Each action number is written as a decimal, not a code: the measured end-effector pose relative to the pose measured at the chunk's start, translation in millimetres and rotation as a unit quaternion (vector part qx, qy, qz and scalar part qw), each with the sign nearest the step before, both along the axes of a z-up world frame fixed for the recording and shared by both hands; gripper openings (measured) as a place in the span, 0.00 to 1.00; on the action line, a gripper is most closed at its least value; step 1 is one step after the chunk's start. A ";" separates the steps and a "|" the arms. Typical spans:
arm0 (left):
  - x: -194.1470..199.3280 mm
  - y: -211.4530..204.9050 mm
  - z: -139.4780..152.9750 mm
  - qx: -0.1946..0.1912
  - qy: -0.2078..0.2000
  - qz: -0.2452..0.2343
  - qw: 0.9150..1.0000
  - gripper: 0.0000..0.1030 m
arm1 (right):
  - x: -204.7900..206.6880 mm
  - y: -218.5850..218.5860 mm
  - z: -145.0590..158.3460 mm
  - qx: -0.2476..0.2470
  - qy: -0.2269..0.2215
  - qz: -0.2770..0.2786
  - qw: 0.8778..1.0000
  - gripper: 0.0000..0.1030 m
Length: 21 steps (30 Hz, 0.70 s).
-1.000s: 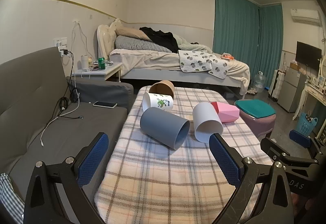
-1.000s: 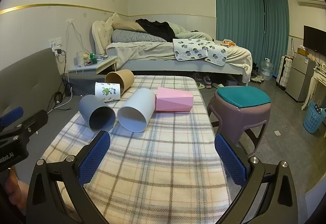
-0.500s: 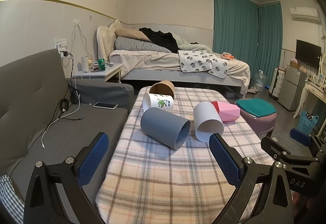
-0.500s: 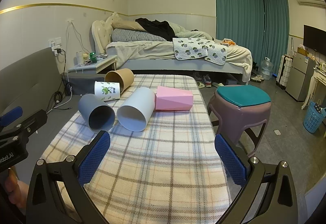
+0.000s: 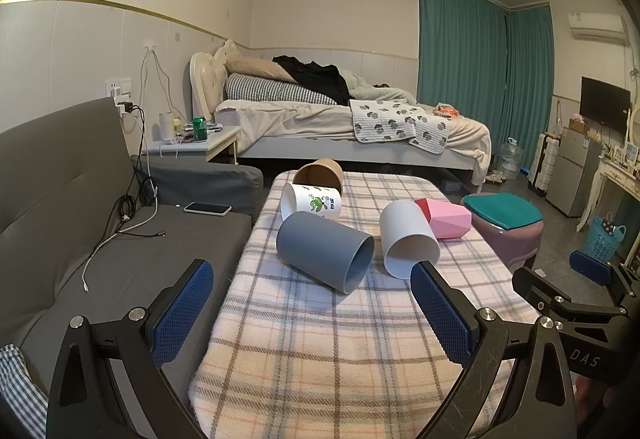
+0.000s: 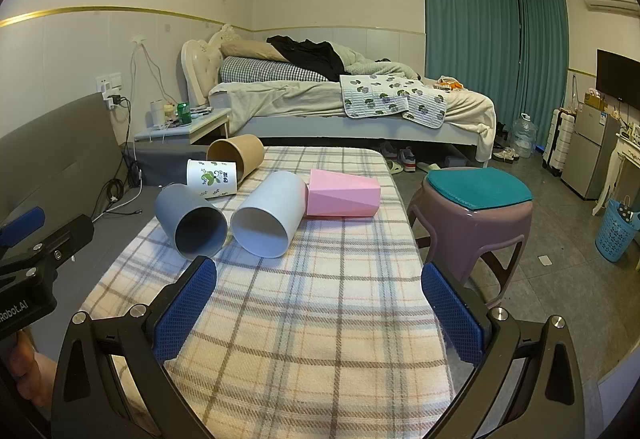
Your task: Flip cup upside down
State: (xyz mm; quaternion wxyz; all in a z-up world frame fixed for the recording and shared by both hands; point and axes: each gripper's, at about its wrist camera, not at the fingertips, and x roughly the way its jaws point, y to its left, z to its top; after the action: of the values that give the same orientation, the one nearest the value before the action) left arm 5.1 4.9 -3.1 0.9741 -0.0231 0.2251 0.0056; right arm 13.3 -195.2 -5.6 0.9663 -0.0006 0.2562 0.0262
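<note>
Lying on the plaid tablecloth (image 6: 312, 319) (bed (image 6: 360, 107) behind), cups (image 6: 264, 215); both tools (image 5: 312, 315) (image 6: 320, 311) released.

Five cups on the table (image 6: 320, 319): grey (image 6: 192, 223), white (image 6: 268, 219), pink (image 6: 342, 193), printed (image 6: 212, 178), brown (image 6: 236, 155). One stool (image 6: 476, 215), one phone (image 5: 208, 208).

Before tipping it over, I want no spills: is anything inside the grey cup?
The grey cup lies on its side, mouth toward the right wrist camera. Its dark inside shows nothing; the shadowed bottom is hard to make out.
</note>
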 end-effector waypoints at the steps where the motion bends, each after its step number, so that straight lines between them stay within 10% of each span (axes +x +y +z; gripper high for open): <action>1: -0.1 -0.1 -0.1 0.000 0.000 0.000 1.000 0.99 | 0.1 -0.5 -0.1 -0.001 0.000 0.000 1.000 1.00; 21: -1.3 -1.6 1.8 0.002 -0.001 -0.001 1.000 0.99 | -0.6 -2.8 -1.4 0.000 0.000 0.000 1.000 1.00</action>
State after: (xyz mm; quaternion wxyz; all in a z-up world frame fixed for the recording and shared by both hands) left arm 3.8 3.4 -1.3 0.9742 -0.0212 0.2246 0.0048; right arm 12.7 -198.1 -7.0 0.9663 -0.0005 0.2560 0.0266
